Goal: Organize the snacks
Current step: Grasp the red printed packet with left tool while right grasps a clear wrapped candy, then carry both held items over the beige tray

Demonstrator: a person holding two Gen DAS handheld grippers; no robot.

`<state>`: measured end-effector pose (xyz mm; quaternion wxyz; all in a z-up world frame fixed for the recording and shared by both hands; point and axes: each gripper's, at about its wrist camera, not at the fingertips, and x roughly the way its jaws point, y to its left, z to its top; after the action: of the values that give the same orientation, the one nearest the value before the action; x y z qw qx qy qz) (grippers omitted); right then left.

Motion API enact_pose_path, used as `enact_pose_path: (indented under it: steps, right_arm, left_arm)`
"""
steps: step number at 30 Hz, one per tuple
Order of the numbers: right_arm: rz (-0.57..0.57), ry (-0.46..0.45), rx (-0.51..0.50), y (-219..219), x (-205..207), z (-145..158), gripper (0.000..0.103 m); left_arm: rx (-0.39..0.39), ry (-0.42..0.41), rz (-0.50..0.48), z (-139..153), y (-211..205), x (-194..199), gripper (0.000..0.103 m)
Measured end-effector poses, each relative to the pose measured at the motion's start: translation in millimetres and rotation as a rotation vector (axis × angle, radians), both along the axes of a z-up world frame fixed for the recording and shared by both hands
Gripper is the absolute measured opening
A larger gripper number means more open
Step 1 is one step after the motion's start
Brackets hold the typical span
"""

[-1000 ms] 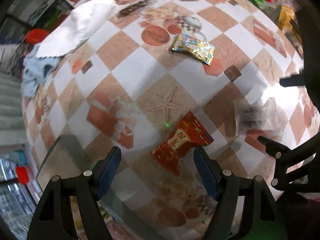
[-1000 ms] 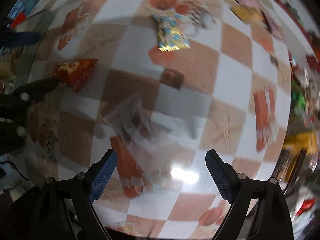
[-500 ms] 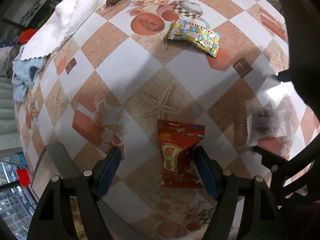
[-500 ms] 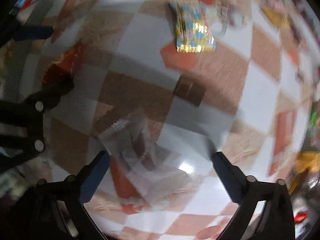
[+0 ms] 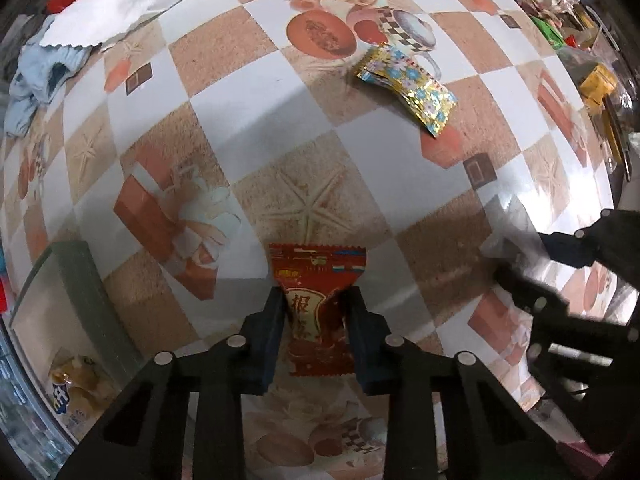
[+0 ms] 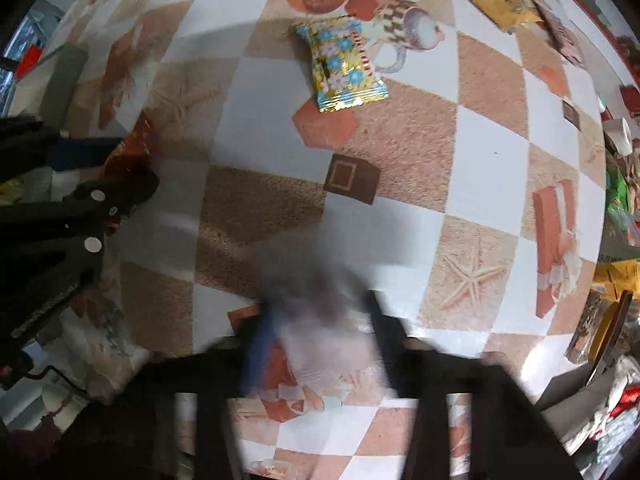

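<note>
- Left hand-held gripper point(image 5: 316, 312) is closing on the red packet point(image 5: 318, 312), pads pinching it, for lifting off the surface point(image 5: 248, 92).
- Right hand-held gripper point(image 6: 320, 340), blurred, is closing around the clear packet point(image 6: 332, 344).

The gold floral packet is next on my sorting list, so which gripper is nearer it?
Neither clearly. The left gripper is closing on the red packet, the right gripper on a clear packet; the gold floral packet lies apart from both.
</note>
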<state>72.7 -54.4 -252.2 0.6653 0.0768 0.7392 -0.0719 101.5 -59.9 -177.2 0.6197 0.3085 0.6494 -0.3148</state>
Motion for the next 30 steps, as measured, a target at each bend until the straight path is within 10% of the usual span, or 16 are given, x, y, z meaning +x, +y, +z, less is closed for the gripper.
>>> enact_pose_path:
  steps: [15,30]
  right_arm:
    - [-0.384,-0.004,0.238,-53,-37,23,0.031]
    - [-0.328,-0.020,0.267,-28,-39,57,0.031]
  left_arm:
    - [-0.079,0.011,0.133,48,66,-19,0.029]
    - [-0.111,-0.062,0.264,98,152,-46,0.030]
